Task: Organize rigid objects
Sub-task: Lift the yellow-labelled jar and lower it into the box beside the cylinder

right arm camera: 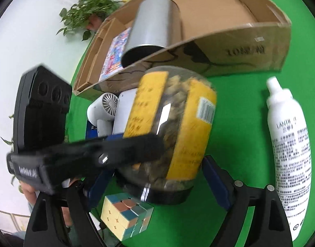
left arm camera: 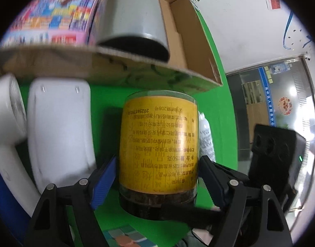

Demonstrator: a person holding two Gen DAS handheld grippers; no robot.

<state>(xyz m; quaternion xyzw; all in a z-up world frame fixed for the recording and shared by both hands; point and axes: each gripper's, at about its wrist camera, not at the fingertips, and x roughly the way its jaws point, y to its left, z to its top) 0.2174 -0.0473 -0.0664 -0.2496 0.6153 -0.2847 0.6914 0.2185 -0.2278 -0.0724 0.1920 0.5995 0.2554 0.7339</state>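
Note:
A clear jar (left arm camera: 159, 144) with a yellow label and a black lid lies tilted, lid towards me, over the green tabletop (left arm camera: 215, 107). My left gripper (left arm camera: 157, 158) has its blue pads against the jar's two sides, shut on it. In the right wrist view the same jar (right arm camera: 178, 123) sits between the fingers of my right gripper (right arm camera: 157, 168), which stands open with gaps at the pads. One of the left gripper's fingers (right arm camera: 137, 148) crosses the jar's front there. Whether the jar rests on the table I cannot tell.
Just behind the jar a cardboard box (right arm camera: 239, 51) holds a grey cylinder (right arm camera: 153, 20) and a colourful book (right arm camera: 116, 51). A white hair dryer (right arm camera: 104, 107) and a white case (left arm camera: 58, 127) lie left, a white spray bottle (right arm camera: 289, 144) right, a puzzle cube (right arm camera: 124, 214) near.

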